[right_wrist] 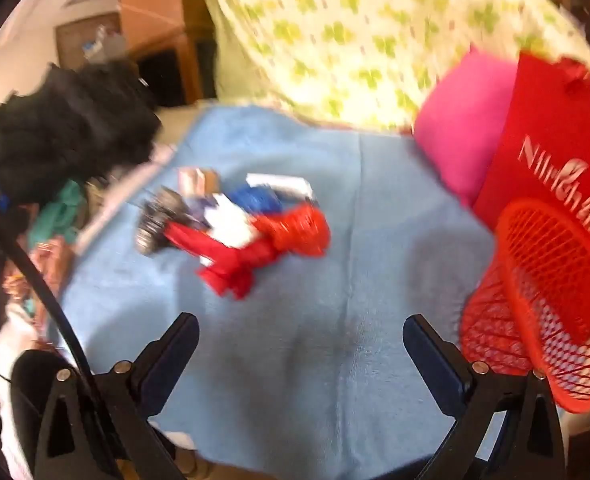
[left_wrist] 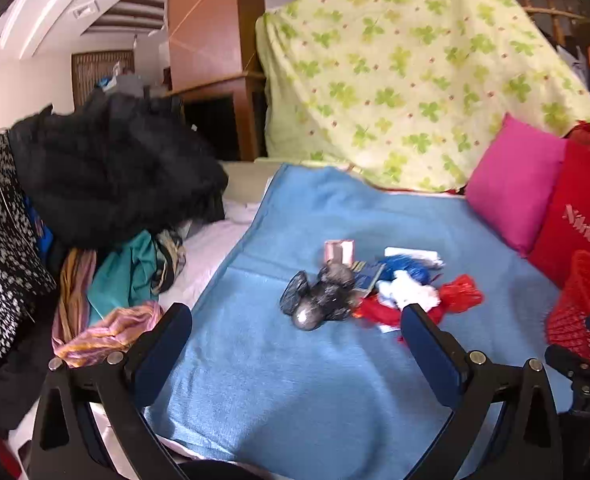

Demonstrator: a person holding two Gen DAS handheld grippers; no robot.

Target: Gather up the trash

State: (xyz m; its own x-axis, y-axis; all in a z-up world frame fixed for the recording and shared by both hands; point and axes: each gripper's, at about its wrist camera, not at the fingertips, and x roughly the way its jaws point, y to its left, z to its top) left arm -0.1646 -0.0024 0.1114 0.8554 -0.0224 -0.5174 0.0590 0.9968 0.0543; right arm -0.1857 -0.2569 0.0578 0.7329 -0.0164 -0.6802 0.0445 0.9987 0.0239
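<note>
On blanket, trash pile at 12 o'clock from left gripper; basket at 2 o'clock from right gripper. Both jaws wide apart, empty.

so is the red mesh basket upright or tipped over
Tipped: the red mesh basket lies on its side on the blue blanket, its open mouth facing sideways.

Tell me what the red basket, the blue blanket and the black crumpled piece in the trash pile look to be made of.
Red basket: looks like moulded plastic, going by its open lattice and stiff, smooth rim.
Blue blanket: woven or fleecy cloth, matte, with soft creases and a fine, even texture.
Black piece: probably thin plastic film, like a bag; it is crumpled tight and shows shiny highlights, though blur leaves this uncertain.
</note>
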